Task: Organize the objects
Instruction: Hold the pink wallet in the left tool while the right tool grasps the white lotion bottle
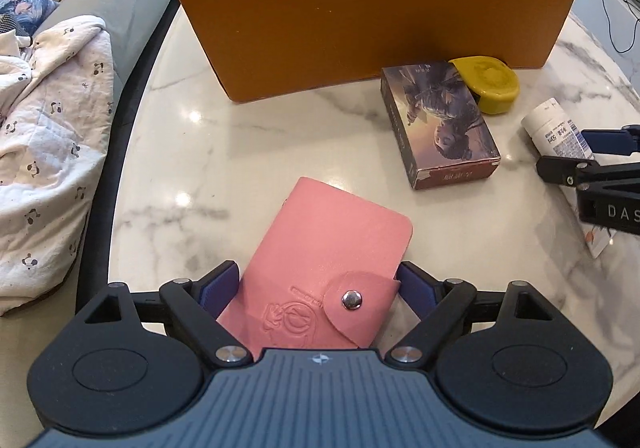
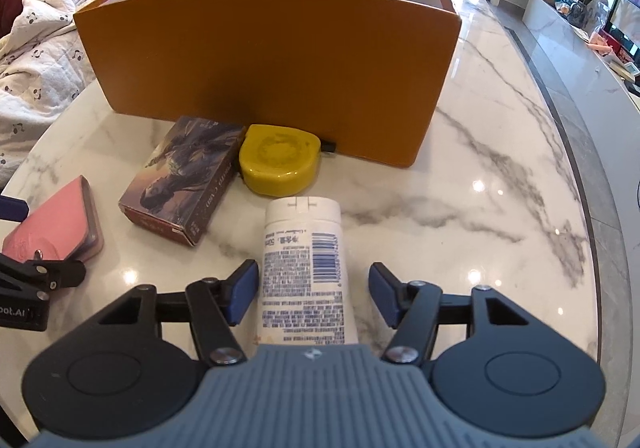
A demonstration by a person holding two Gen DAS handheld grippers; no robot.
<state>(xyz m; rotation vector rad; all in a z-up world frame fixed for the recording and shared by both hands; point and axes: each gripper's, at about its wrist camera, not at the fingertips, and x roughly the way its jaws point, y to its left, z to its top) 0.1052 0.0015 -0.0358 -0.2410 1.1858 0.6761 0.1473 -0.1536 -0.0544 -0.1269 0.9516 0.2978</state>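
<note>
Straddling the pink card wallet point(image 1: 320, 268) at 6 o'clock, left gripper point(image 1: 320, 288) pads touch its edges, apparently pinching. Right gripper point(image 2: 314, 294) jaws spread around the white tube point(image 2: 302, 268), gap on the right side. Risk: tube may roll when closing. Orange box point(image 2: 272, 71) at 12 o'clock. Readable: "DAS" on the right gripper; tube print illegible.

Ahead of you the box point(image 2: 264, 67) stands on the worktop point(image 2: 480, 175). Before its wall lie the card pack point(image 2: 180, 179) and, touching it on the right, the tape measure point(image 2: 280, 159). The wallet point(image 1: 320, 260) lies left, the tube point(image 2: 304, 268) right.
</note>
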